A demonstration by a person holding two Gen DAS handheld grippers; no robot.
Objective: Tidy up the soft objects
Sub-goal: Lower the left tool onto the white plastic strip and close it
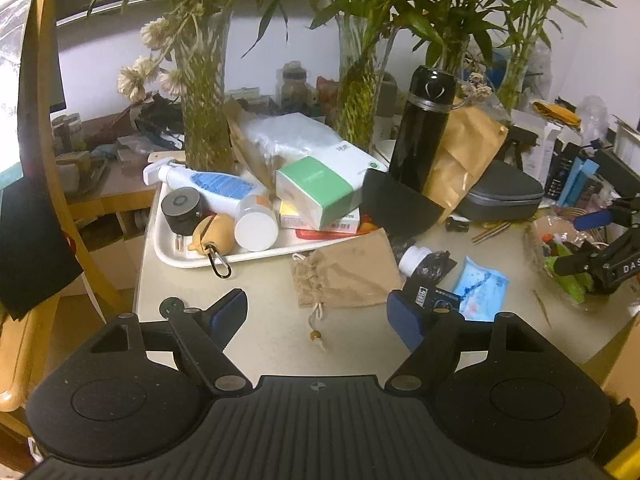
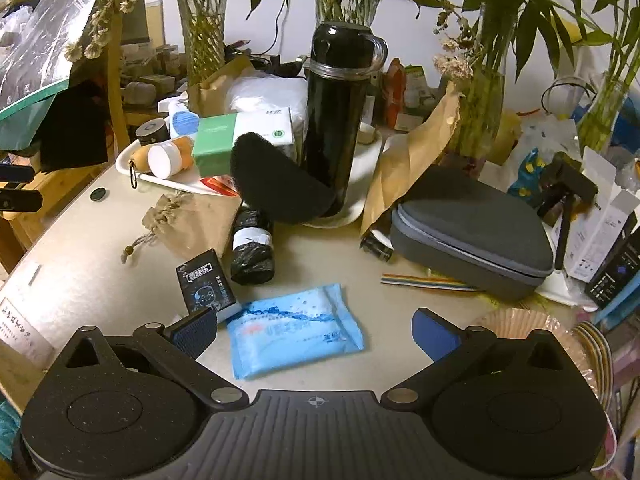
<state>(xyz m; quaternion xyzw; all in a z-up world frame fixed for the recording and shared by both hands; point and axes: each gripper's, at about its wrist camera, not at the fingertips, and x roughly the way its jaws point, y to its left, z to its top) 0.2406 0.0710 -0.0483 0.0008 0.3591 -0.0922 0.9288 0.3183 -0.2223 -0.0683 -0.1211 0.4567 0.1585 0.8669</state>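
Observation:
A tan drawstring pouch [image 1: 346, 276] lies flat on the pale table, just beyond my left gripper [image 1: 320, 316], whose blue-padded jaws stand open and empty on either side of its cord. A blue soft tissue pack [image 2: 294, 334] lies on the table between the open jaws of my right gripper [image 2: 316, 336], untouched. The same pack [image 1: 482, 290] shows right of the left gripper. A black roll of bags [image 2: 252, 248] and a small black box [image 2: 206, 284] lie beside the pouch [image 2: 192, 222]. A black foam pad [image 2: 276, 184] leans on a black flask [image 2: 338, 112].
A white tray [image 1: 176, 256] at the left holds a spray bottle, boxes and a jar. A grey zip case [image 2: 472, 228] sits right. Glass vases with plants [image 1: 206, 92] stand behind. A wooden chair [image 1: 52, 184] is at the left edge. The right gripper's body [image 1: 608, 260] shows at far right.

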